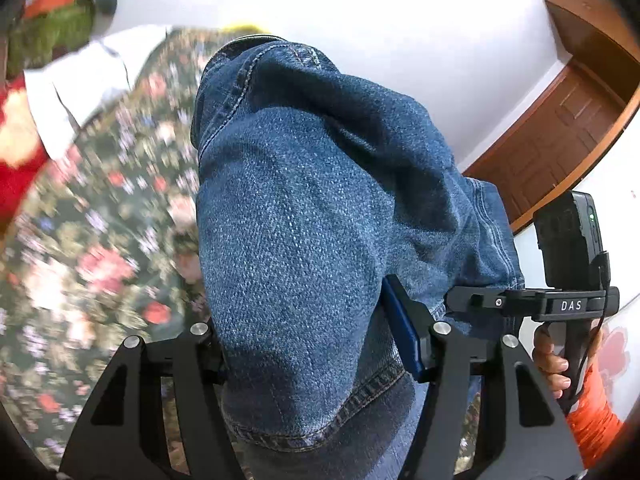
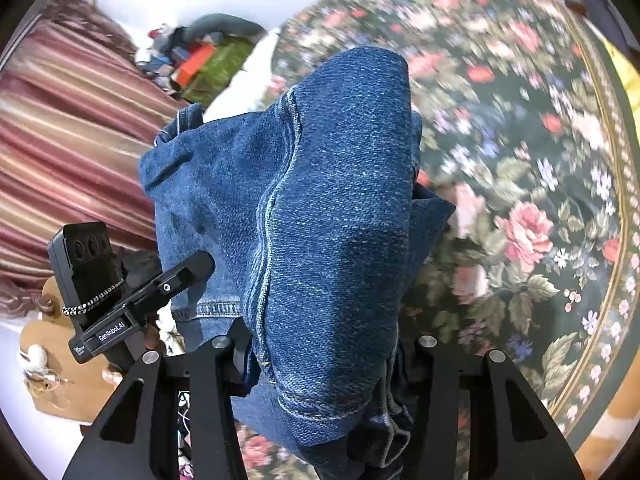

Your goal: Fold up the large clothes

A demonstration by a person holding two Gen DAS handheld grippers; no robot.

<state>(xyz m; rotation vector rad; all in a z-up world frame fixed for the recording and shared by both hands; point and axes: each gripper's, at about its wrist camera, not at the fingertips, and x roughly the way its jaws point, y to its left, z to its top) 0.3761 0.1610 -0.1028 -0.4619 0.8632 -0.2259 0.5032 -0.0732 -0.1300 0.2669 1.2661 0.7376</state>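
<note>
Above the floral bedspread (image 2: pixel 520 152), the blue jeans (image 1: pixel 304 208) hang bunched and lifted, a thick hump of denim filling the middle of both wrist views. The left gripper (image 1: pixel 320 356) has its jaws set around a hemmed fold, denim packed between the fingers, blue pad (image 1: pixel 402 328) showing on the right finger. The right gripper (image 2: pixel 320 364) is likewise clamped on a stitched hem, cloth spilling out below its fingers. The denim blocks most of what lies straight ahead for both cameras. From the left wrist view, the other gripper sits just beside the jeans, its black handle held by a hand (image 1: pixel 552 364) in an orange sleeve (image 1: pixel 596 420), with a wooden door (image 1: pixel 568 128) in the white wall behind. From the right wrist view, a striped curtain (image 2: pixel 68 128) hangs off to the left, a blurred pile of clutter (image 2: pixel 200 56) sits beyond the bed, and a yellow cloth (image 2: pixel 624 64) edges the bedspread's far side.
</note>
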